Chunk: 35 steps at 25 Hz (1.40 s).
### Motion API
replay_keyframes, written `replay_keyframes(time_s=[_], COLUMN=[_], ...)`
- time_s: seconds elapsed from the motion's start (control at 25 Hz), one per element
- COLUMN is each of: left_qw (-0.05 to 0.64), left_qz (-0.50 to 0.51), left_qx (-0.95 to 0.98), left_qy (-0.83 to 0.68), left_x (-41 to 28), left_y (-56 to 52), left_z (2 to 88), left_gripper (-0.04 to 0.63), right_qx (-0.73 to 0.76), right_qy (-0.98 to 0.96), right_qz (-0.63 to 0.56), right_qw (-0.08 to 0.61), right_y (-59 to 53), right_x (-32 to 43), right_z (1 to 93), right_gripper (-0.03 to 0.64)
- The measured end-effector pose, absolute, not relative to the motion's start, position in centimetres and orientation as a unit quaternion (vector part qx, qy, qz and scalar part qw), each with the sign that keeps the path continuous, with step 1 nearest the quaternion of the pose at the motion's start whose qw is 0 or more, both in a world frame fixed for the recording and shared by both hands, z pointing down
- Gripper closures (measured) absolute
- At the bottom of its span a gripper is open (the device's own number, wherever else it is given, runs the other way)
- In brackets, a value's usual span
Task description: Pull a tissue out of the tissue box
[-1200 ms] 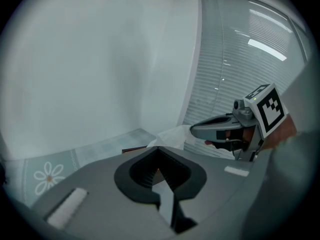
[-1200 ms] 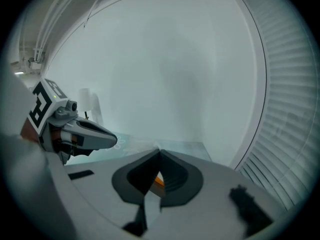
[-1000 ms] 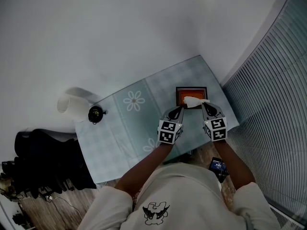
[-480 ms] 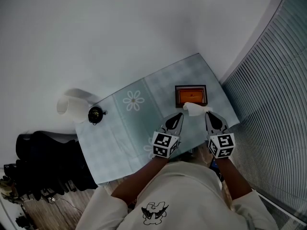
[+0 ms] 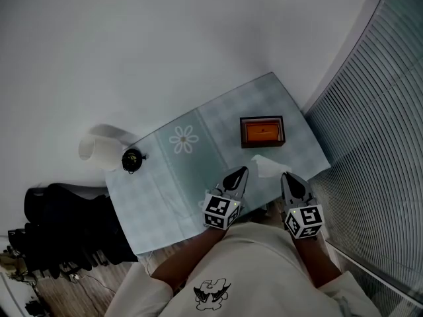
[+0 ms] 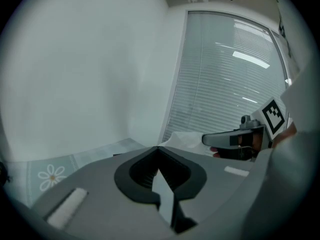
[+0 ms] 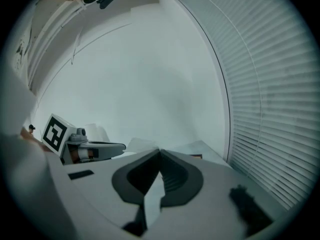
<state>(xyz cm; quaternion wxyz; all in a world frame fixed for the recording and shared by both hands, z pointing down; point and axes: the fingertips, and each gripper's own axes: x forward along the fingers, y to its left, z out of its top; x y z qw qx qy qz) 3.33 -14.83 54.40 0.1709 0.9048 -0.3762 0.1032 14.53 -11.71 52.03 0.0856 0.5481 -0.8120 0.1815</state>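
Note:
The orange tissue box point(image 5: 262, 131) with a dark rim lies on the pale checked tablecloth point(image 5: 192, 170), with nothing sticking out of its slot. A white tissue point(image 5: 267, 166) hangs free in the air in front of the box, near the table's front edge. My right gripper point(image 5: 285, 176) is shut on the tissue's right end; the tissue point(image 7: 141, 145) shows just past its closed tips. My left gripper point(image 5: 242, 171) is shut too, and the tissue's left edge point(image 6: 185, 138) lies close beside its tip. Whether it pinches the sheet is hidden.
A white paper roll point(image 5: 94, 146) and a small black round object point(image 5: 132, 157) stand at the table's far left. Slatted blinds point(image 5: 370, 144) run along the right side. A dark pile point(image 5: 59, 223) lies on the floor at the left.
Both grippers have drawn back from the box toward the person and risen. The tissue came away from over the box with them and now hangs near the front edge.

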Motion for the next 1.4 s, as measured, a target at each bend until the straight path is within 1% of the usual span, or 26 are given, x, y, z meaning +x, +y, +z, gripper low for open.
replay_keyframes(time_s=[0.72, 1.12, 1.4], left_qw=[0.174, 0.181, 0.183], left_qz=[0.102, 0.103, 0.103], left_qx=[0.906, 0.904, 0.904], left_qy=[-0.371, -0.374, -0.373], left_x=[4.1, 3.9, 4.0], left_y=[-14.3, -14.4, -14.5], left_z=[54.5, 54.7, 54.8], left_gripper=[0.589, 0.589, 0.589], right_qx=[0.556, 0.555, 0.551], right_qy=[-0.808, -0.806, -0.809], right_qz=[0.179, 0.184, 0.185], right_qw=[0.074, 0.092, 0.089], right_y=[-11.8, -11.7, -11.8], right_x=[14.3, 14.1, 13.6], right_z=[52.0, 52.5, 52.5], right_gripper=[0.603, 0.603, 0.603])
